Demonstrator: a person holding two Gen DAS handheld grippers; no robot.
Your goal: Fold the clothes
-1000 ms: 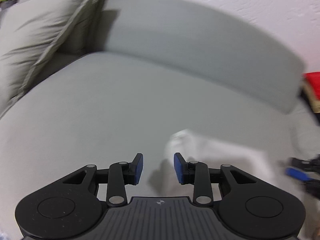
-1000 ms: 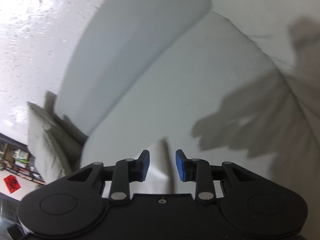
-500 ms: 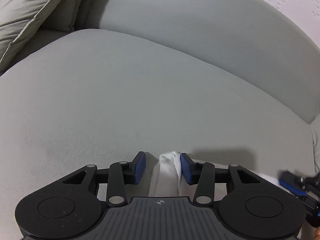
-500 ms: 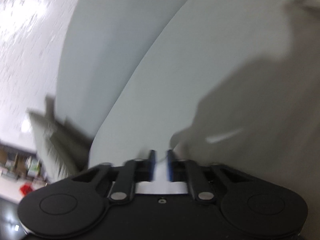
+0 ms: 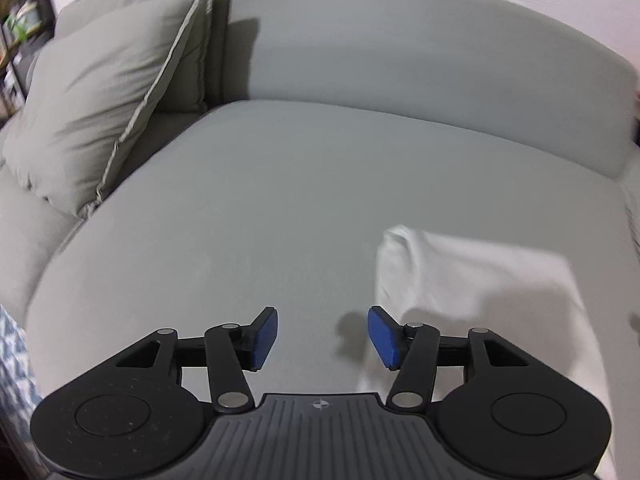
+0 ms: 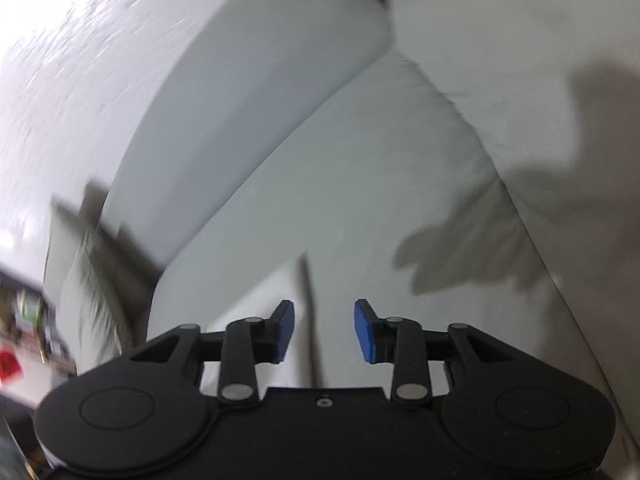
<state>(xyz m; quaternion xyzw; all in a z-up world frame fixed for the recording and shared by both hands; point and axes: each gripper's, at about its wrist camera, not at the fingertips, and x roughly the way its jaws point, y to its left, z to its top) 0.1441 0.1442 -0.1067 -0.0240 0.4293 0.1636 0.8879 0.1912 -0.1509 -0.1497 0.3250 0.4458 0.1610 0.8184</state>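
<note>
Change since half a second earlier: left gripper [image 5: 322,336] raised and drawn back off the white garment [image 5: 472,280], pads spread wider, cloth corner no longer between them; right gripper [image 6: 324,330] spread apart from a nearly closed pinch.
Left jaws: released, wide apart, nothing between the pads, held above bare sofa seat [image 5: 280,184].
Right jaws: released, holding nothing; a fold or edge of the pale cloth [image 6: 280,292] seen running up between the fingers below.
Garment position: flat on the grey seat, just right of the left gripper, near corner slightly humped; far right part blurred and cut off by the frame.
Surroundings: cushion [image 5: 108,96] propped at left, backrest [image 5: 420,56] behind.
Handling, judged: light, limp, thin fabric; likely to sag and crease when lifted, unlikely to slip from rubbered pads, not fragile.
Hold points, judged: corners or hem edge, pinched shallowly, one gripper per corner to keep the edge taut.
Fold stage: not settled; rectangular outline fitted both a partly folded and a laid-out piece.
</note>
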